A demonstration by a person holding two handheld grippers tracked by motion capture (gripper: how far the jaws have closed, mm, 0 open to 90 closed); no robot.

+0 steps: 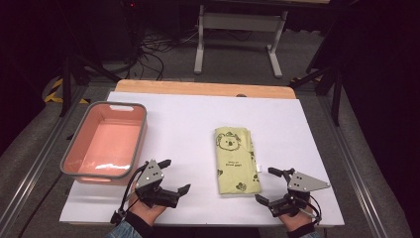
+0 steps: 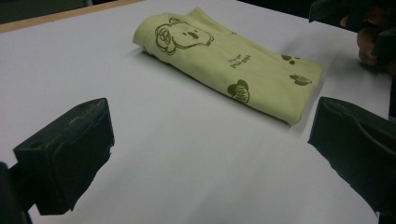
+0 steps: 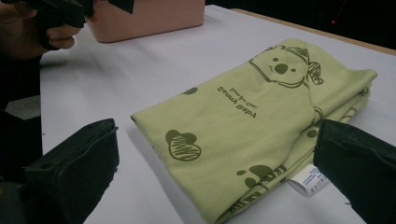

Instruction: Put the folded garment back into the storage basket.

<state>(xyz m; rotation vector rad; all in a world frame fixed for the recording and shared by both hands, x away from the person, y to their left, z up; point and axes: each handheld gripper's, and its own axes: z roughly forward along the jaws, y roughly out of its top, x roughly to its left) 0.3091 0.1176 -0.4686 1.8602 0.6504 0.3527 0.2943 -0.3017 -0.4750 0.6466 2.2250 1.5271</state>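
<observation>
Right gripper [image 1: 276, 189] hovers just beside the near right corner of the folded cloth [image 1: 236, 159], its jaws spread wide and empty, and it is the nearer of the two. From its own view the cloth's near edge lies between the jaws, just ahead. Left gripper [image 1: 172, 176] also stands wide and empty, farther off to the cloth's left with bare table between them.

Lying flat near the middle of the white table [image 1: 183, 129], the cloth runs its long axis away from the person, short edge nearest the grippers. It is pale yellow-green, folded into a neat oblong of several layers, printed with a koala face at the far end and small dark shapes near the front. A white label [image 3: 312, 180] sticks out at its right side.

Farther left, a pink bin [image 1: 106, 140] with a grey rim sits empty near the table's edge, close beyond the left gripper.
</observation>
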